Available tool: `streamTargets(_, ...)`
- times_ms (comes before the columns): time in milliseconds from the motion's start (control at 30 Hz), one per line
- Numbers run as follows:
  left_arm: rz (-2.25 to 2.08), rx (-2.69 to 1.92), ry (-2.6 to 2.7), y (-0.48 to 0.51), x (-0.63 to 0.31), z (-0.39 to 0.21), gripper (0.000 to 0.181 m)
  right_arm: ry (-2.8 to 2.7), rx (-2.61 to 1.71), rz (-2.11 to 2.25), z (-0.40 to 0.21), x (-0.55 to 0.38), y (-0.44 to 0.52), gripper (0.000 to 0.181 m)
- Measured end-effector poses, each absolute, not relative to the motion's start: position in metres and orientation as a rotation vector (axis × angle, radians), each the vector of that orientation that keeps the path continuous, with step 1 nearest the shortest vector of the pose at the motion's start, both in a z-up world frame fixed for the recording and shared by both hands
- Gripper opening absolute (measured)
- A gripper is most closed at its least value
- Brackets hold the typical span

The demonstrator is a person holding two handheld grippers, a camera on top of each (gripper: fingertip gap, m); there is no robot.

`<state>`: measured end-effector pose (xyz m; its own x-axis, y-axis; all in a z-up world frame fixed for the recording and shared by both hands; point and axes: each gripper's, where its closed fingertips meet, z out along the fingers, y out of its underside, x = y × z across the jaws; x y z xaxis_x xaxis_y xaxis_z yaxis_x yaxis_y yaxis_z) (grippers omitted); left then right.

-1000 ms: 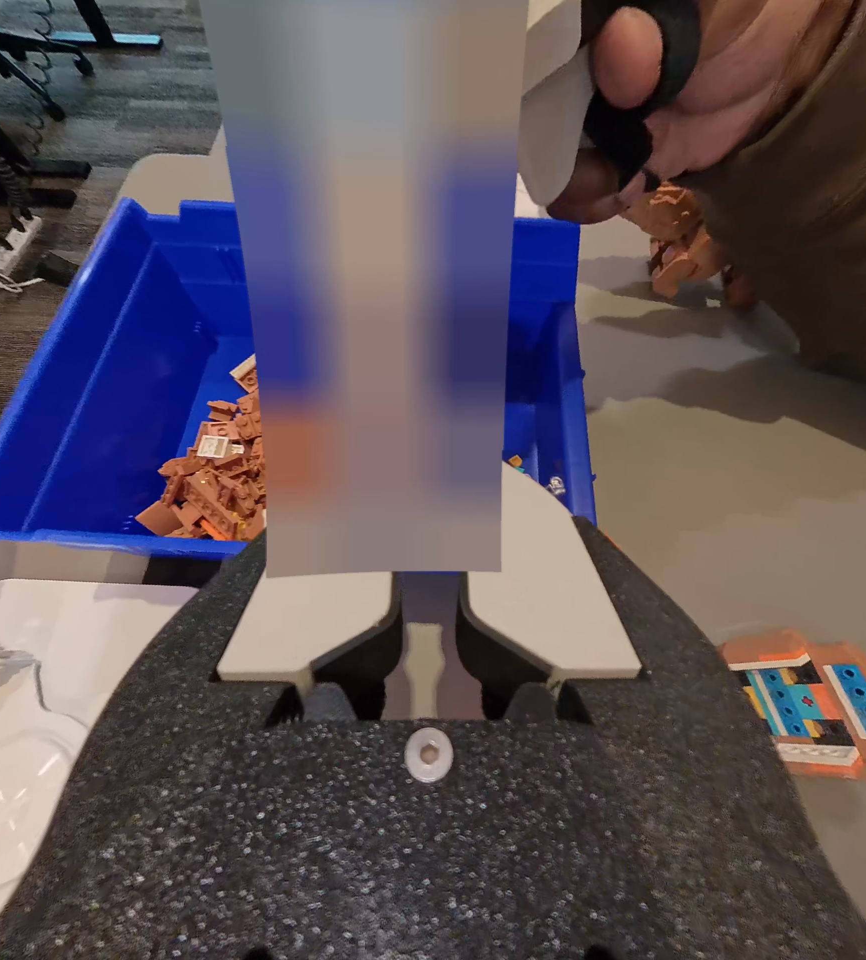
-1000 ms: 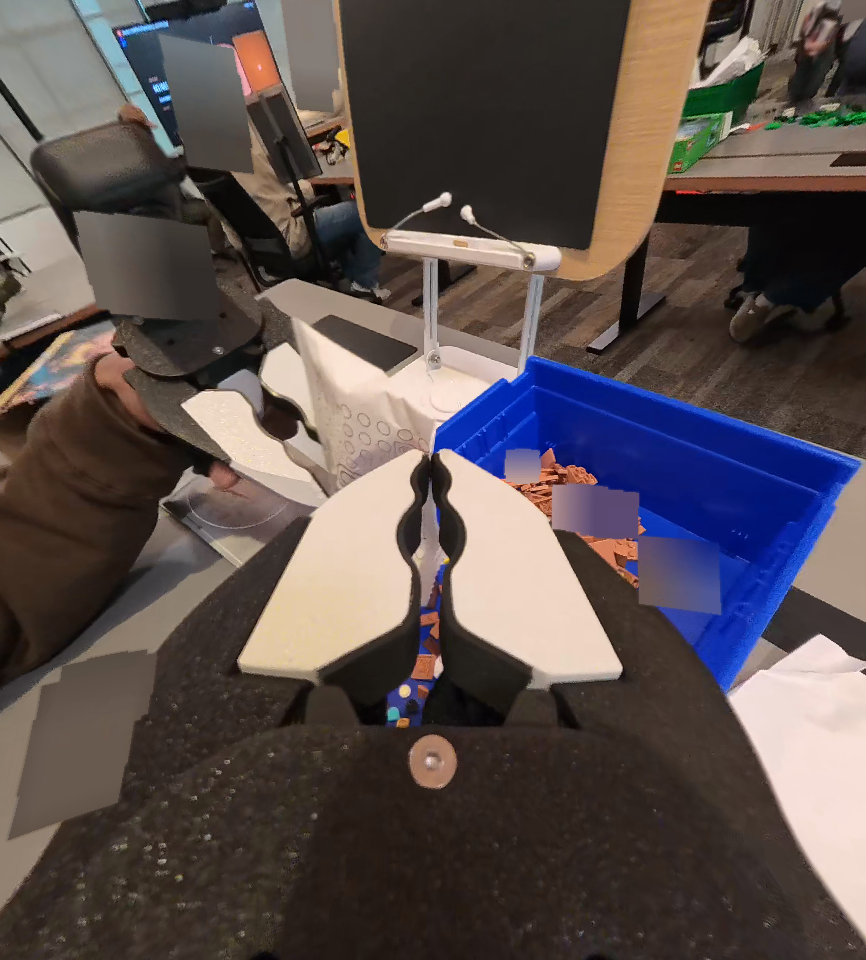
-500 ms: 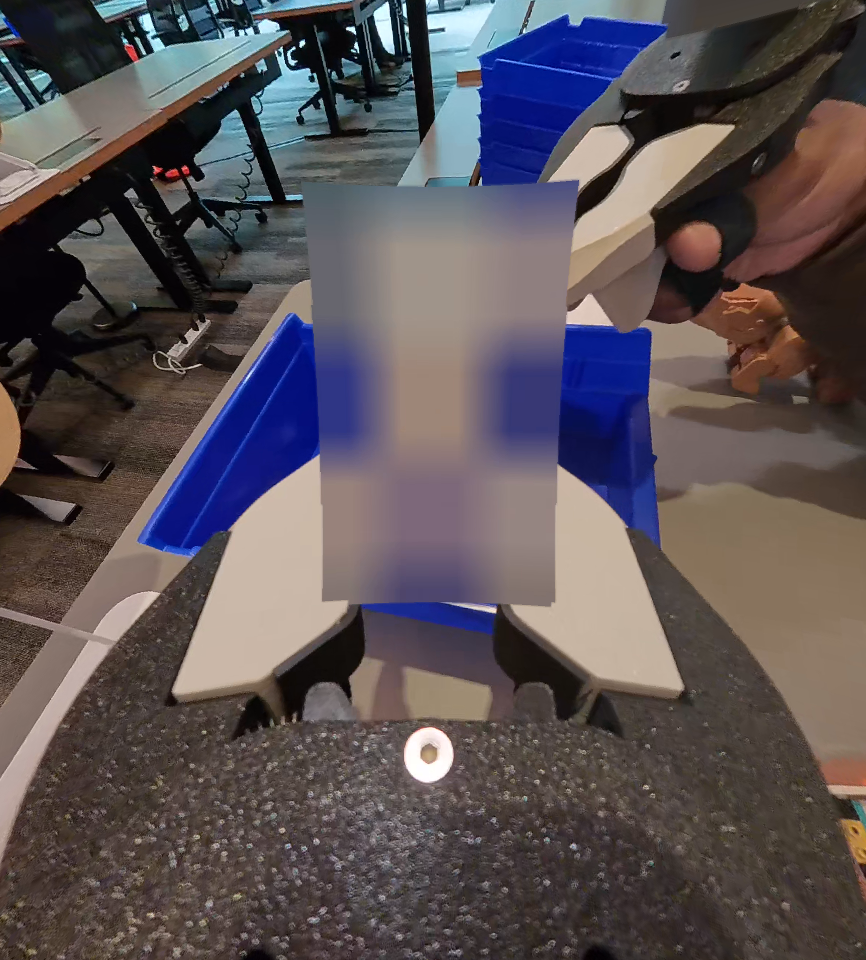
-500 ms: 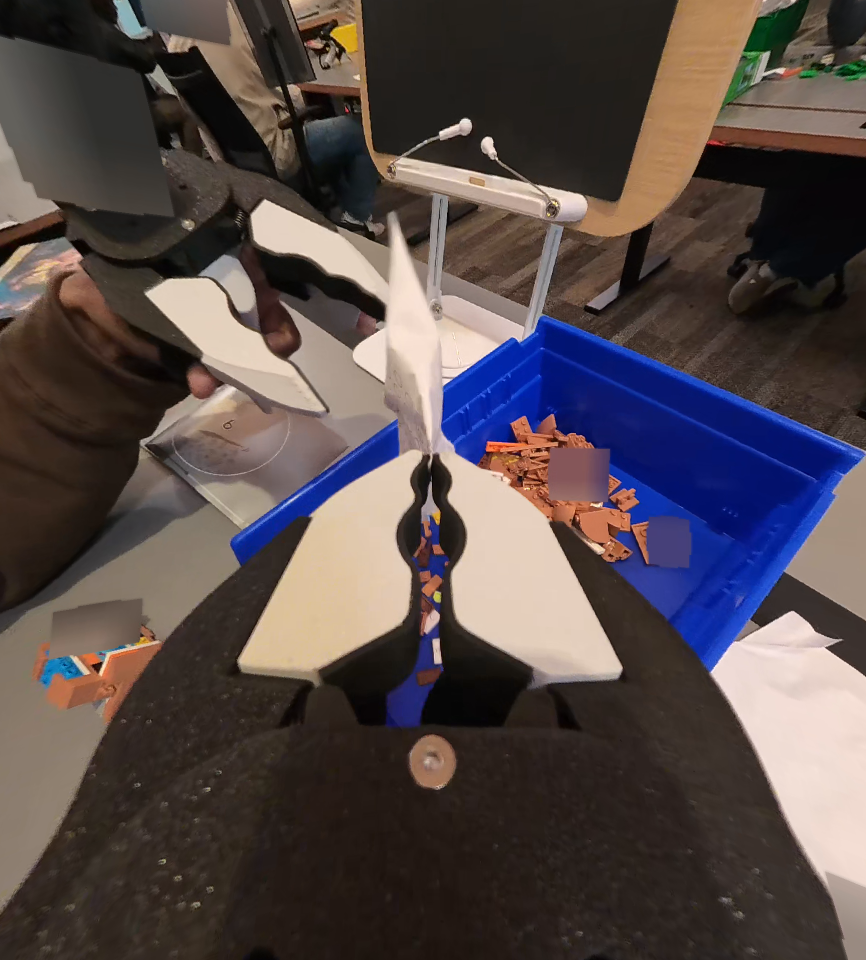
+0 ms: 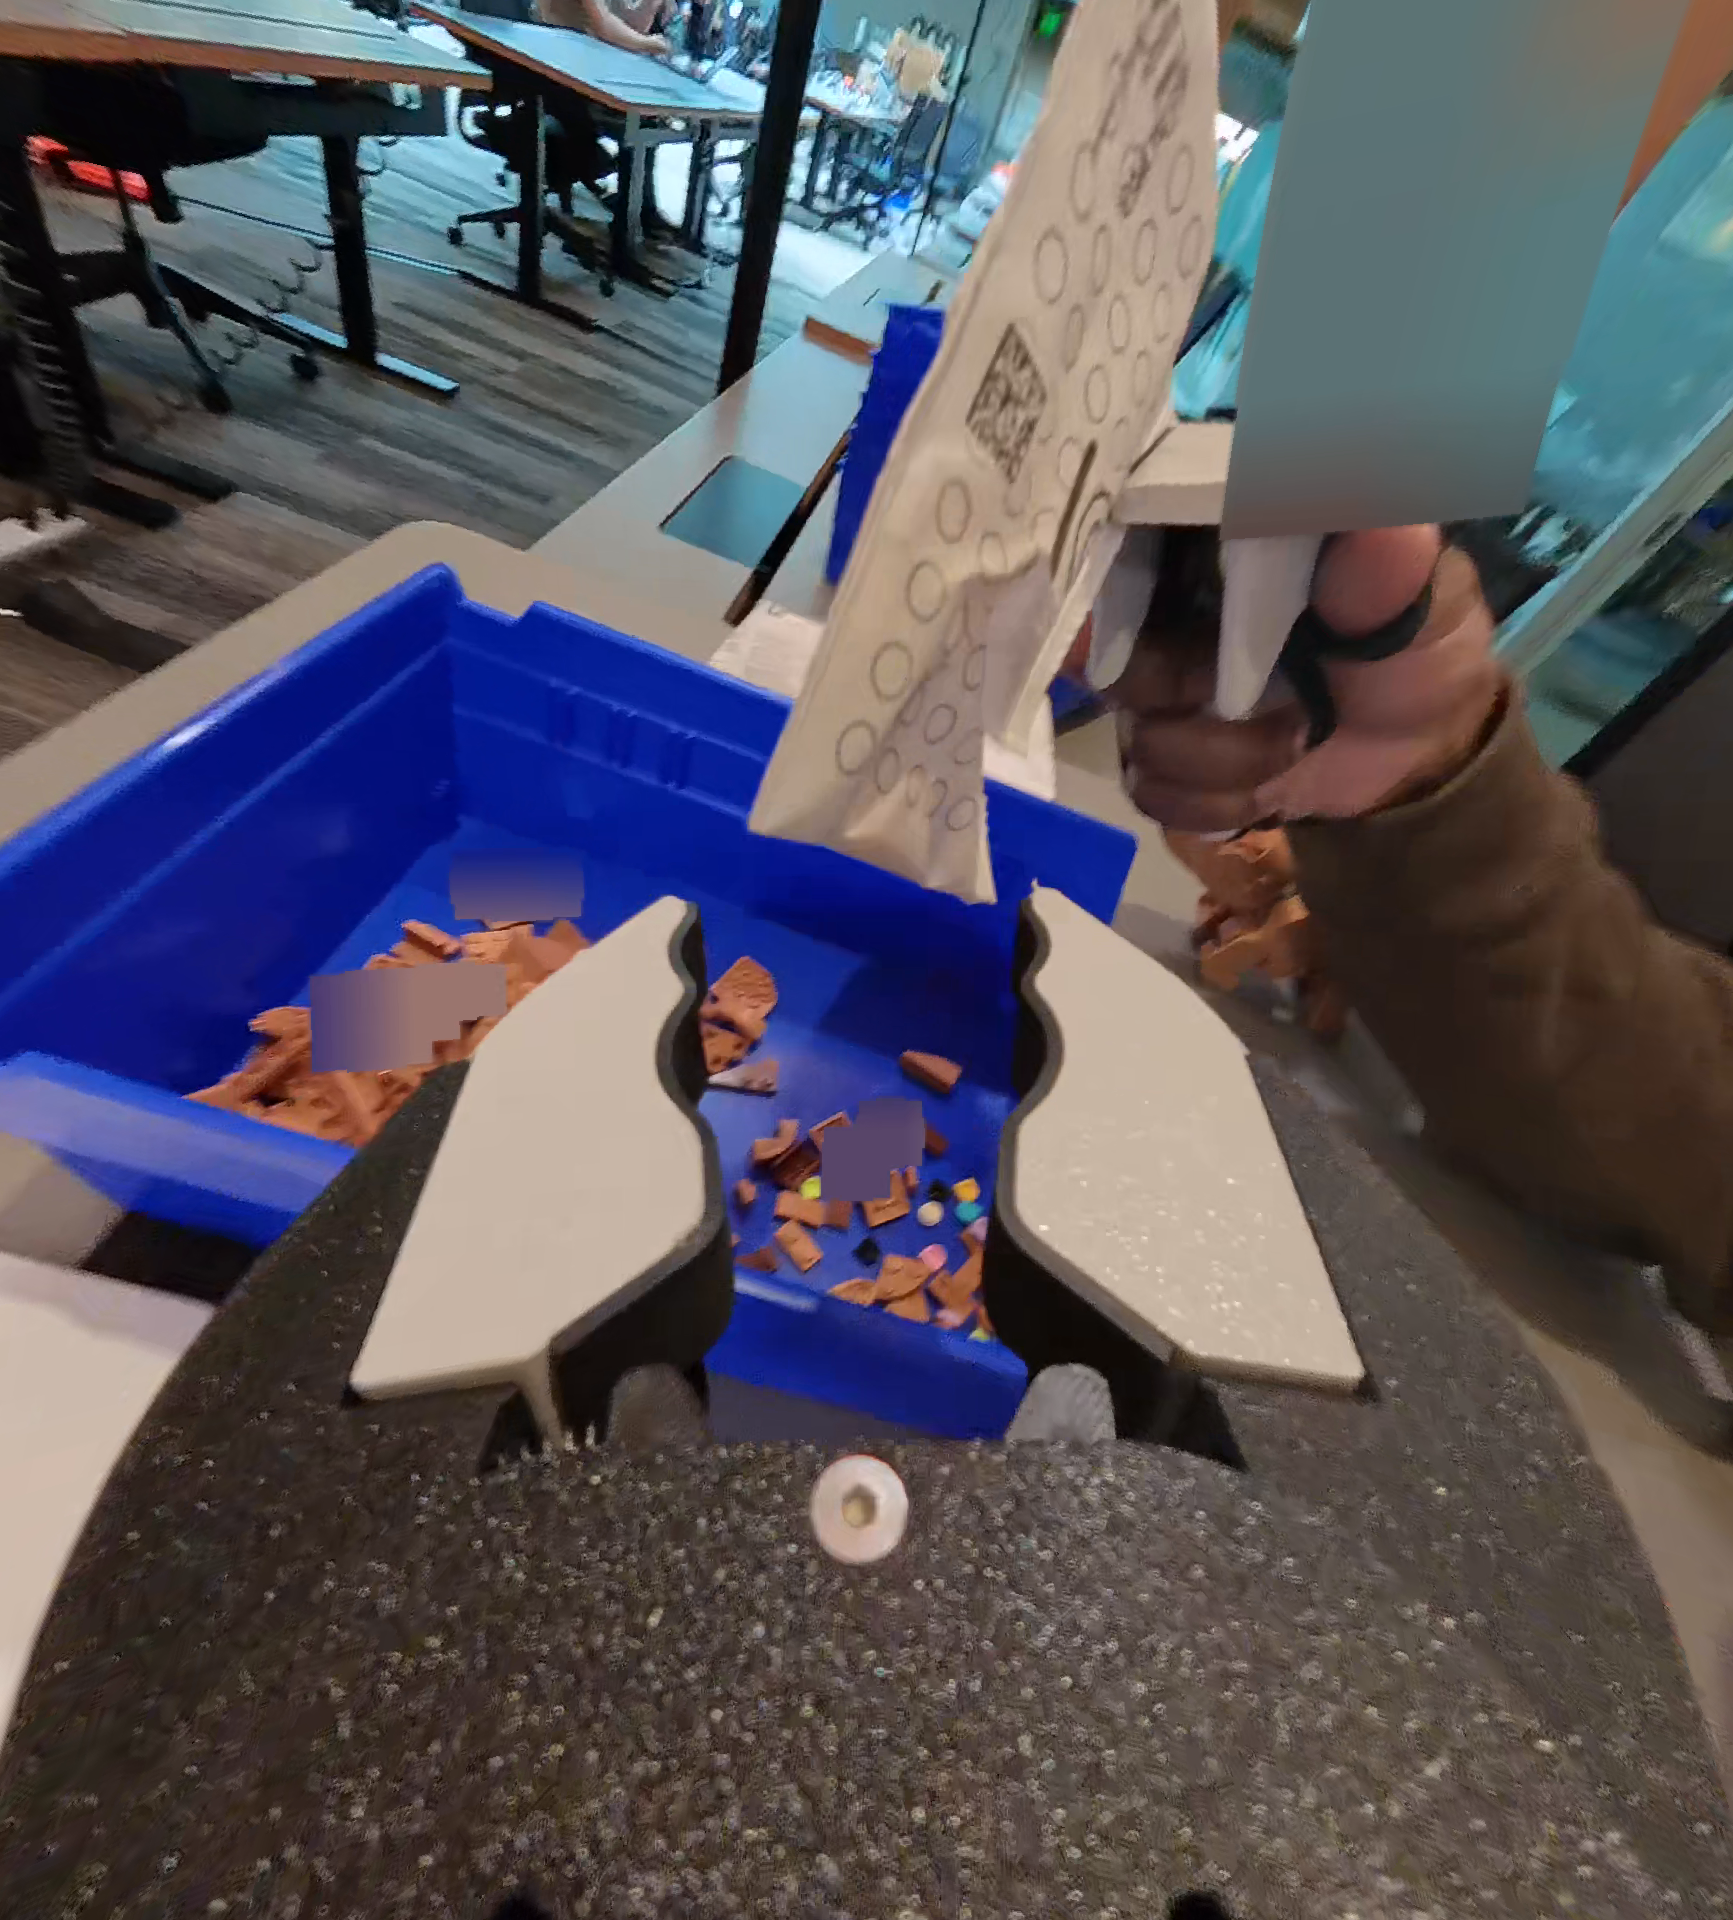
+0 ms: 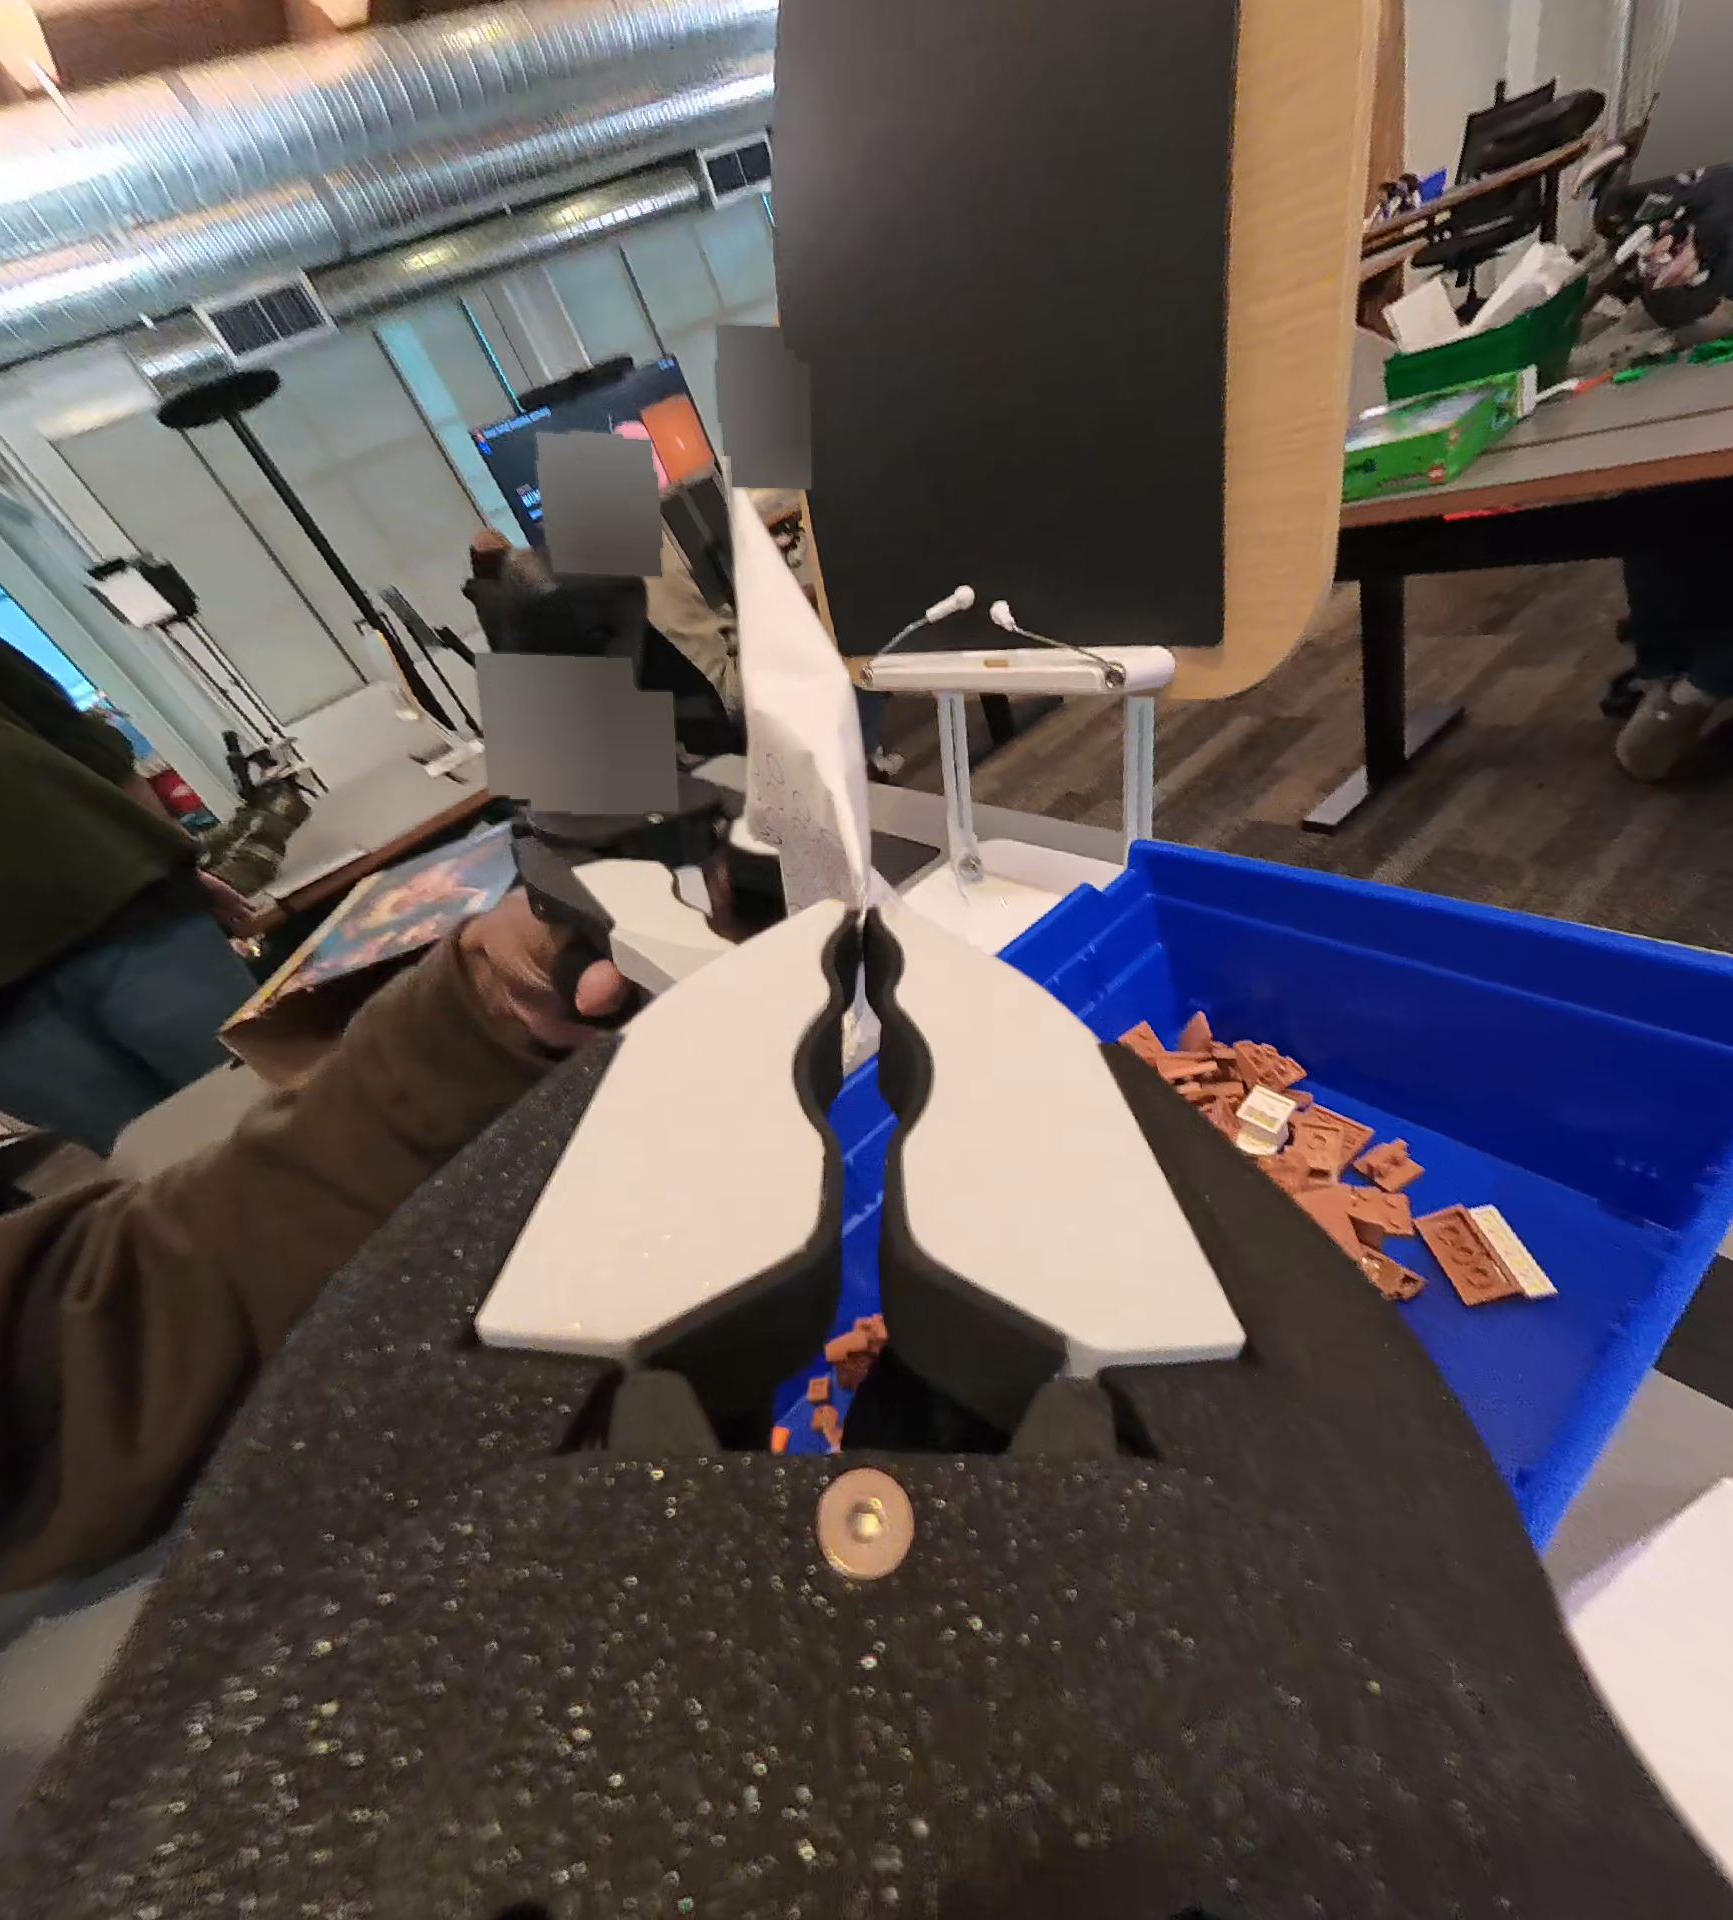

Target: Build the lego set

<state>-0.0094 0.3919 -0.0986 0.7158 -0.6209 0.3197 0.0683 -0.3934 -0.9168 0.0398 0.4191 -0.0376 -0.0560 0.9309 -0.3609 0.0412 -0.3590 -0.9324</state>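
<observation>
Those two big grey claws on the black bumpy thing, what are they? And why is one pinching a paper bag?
They are grabbing tools, not robots. A person holds one in each hand, and each tool carries a camera looking out along its two grey fingers.

One picture comes from the left gripper. Its fingers are spread open and hold nothing. Farther off you see the person's hand squeezing the other tool.

The other picture comes from the right gripper. Its fingers are pinched shut on a white paper bag printed with circles, held up above the blue plastic bin.

In the bin lie small reddish-brown Lego pieces, plus a few tiny colourful ones. The bin sits on a grey table.
</observation>
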Motion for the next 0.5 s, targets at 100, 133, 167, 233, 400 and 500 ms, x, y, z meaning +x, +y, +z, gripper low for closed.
streamTargets(100, -0.905, -1.763, 0.402, 0.392, 0.003, -0.089, 0.049, -1.063, -1.454, 1.549, -0.034, 0.038, 0.417, 0.001)
streamTargets(133, -0.919, -1.740, 0.385, 0.393, 0.004, -0.086, 0.042, -1.063, -1.453, 1.554, -0.034, 0.038, 0.416, 0.001)
streamTargets(167, -0.929, -1.718, 0.369, 0.394, 0.005, -0.083, 0.032, -1.063, -1.455, 1.555, -0.035, 0.037, 0.416, 0.001)
streamTargets(233, -0.950, -1.666, 0.354, 0.394, 0.005, -0.076, 0.012, -1.059, -1.462, 1.550, -0.037, 0.036, 0.417, 0.001)
streamTargets(400, -0.857, -1.711, 0.442, 0.392, 0.006, -0.083, 0.006, -1.048, -1.492, 1.534, -0.043, 0.037, 0.424, 0.001)
streamTargets(500, -0.810, -1.745, 0.512, 0.386, 0.008, -0.085, 0.001, -1.049, -1.508, 1.538, -0.046, 0.037, 0.425, 0.001)
